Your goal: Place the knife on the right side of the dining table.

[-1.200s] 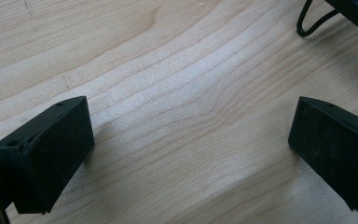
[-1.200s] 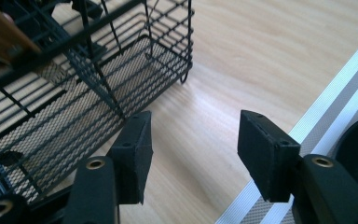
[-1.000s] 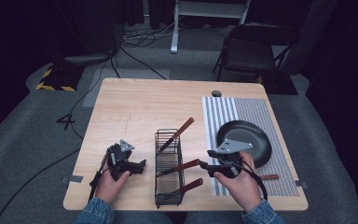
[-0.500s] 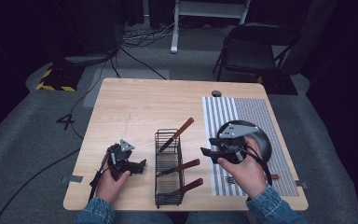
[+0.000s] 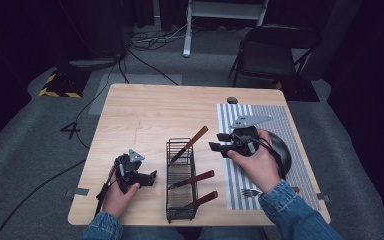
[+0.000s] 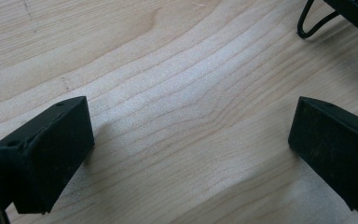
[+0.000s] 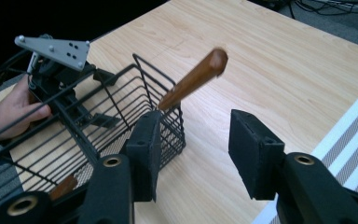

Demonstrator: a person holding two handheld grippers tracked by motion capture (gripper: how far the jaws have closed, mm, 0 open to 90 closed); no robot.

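Right gripper (image 7: 193, 149), jaws apart and empty, near a wire basket (image 7: 121, 112) holding a wooden-handled utensil (image 7: 193, 79) on the tabletop (image 7: 279, 65).

Since a second ago, the right gripper (image 5: 216, 141) has left its spot low beside the black wire cutlery basket (image 5: 181, 175), near that basket's lower wooden handles, and risen away from the person. It now hangs level with the basket's far end, jaws apart and empty, pointing at the slanted brown wooden handle (image 5: 190, 144) there, over the dark round pan (image 5: 280, 150).
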